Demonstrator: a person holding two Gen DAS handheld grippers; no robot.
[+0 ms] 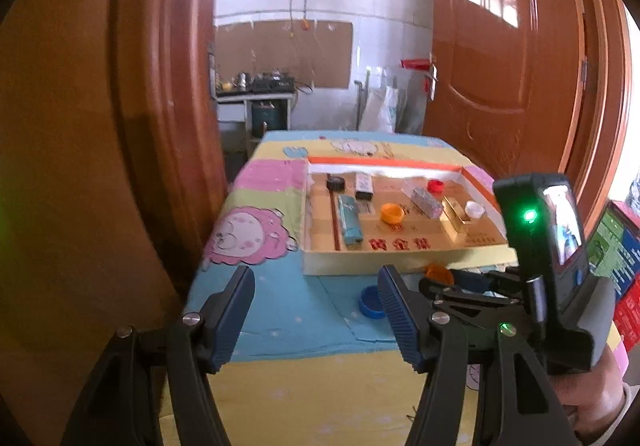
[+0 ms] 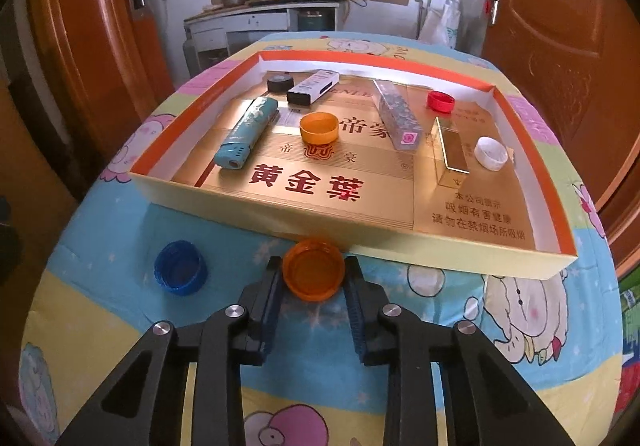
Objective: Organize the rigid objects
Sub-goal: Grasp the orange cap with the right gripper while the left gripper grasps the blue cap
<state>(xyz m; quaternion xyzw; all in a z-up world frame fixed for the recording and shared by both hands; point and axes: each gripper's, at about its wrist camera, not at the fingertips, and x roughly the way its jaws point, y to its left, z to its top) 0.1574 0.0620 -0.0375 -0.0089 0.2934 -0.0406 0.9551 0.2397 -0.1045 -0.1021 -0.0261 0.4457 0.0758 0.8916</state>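
My right gripper (image 2: 314,278) is shut on an orange bottle cap (image 2: 313,274), just in front of the near wall of the shallow cardboard box (image 2: 360,242). It also shows in the left wrist view (image 1: 438,272). A blue bottle cap (image 2: 180,266) lies open side up on the cloth to its left, also in the left wrist view (image 1: 370,300). The box holds a teal lighter (image 2: 248,132), a yellow-orange cap (image 2: 319,128), a red cap (image 2: 441,101), a white cap (image 2: 490,153), a clear stick case (image 2: 396,114), a gold bar box (image 2: 452,150), a white-black box (image 2: 312,86) and black tape (image 2: 279,81). My left gripper (image 1: 316,310) is open and empty above the cloth.
The table wears a cartoon-print cloth (image 2: 520,306). Orange-brown doors stand left (image 1: 100,126) and right (image 1: 500,66). A kitchen counter (image 2: 260,10) lies beyond the table. A thin brown stick (image 1: 334,218) lies in the box's left side.
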